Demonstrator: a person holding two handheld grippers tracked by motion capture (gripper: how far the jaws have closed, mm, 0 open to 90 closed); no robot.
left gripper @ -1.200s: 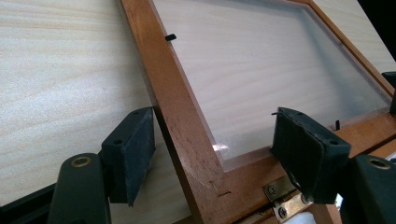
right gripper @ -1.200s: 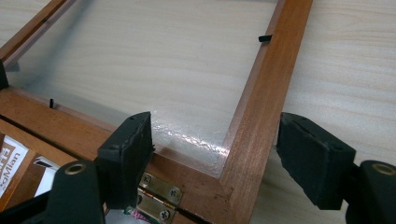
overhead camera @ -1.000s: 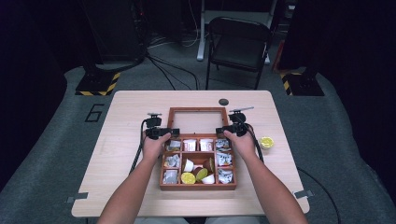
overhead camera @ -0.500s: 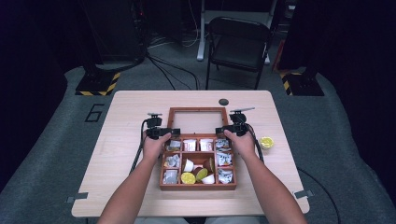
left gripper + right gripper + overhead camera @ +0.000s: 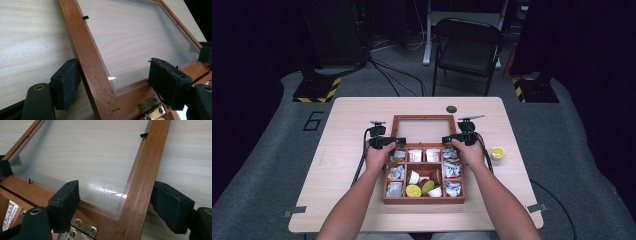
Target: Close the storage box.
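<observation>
Hands are resting at the back corners of a wooden box (image 5: 423, 200) that is sitting in the middle of the surface (image 5: 347, 125). Its lid (image 5: 424, 131) is lying open and flat behind it, with a see-through pane inside a brown frame.

You are holding your left claw (image 5: 113, 82) over the lid's left corner, near the hinge (image 5: 151, 108). Its jaws are standing apart. One pad is just beside the outer edge of the frame, maybe touching it. The other pad is sitting over the pane, well away from the first.

You are holding your right claw (image 5: 116, 203) over the lid's right corner. Its jaws are standing apart too, with one on each side of the frame bar. Neither pad is squeezing the wood.

The box is holding little white cups (image 5: 415, 155), shiny packets (image 5: 396, 172) and lemon pieces (image 5: 413, 190) in its small sections. One lemon half (image 5: 497, 152) is lying on the surface to the right of the box.
</observation>
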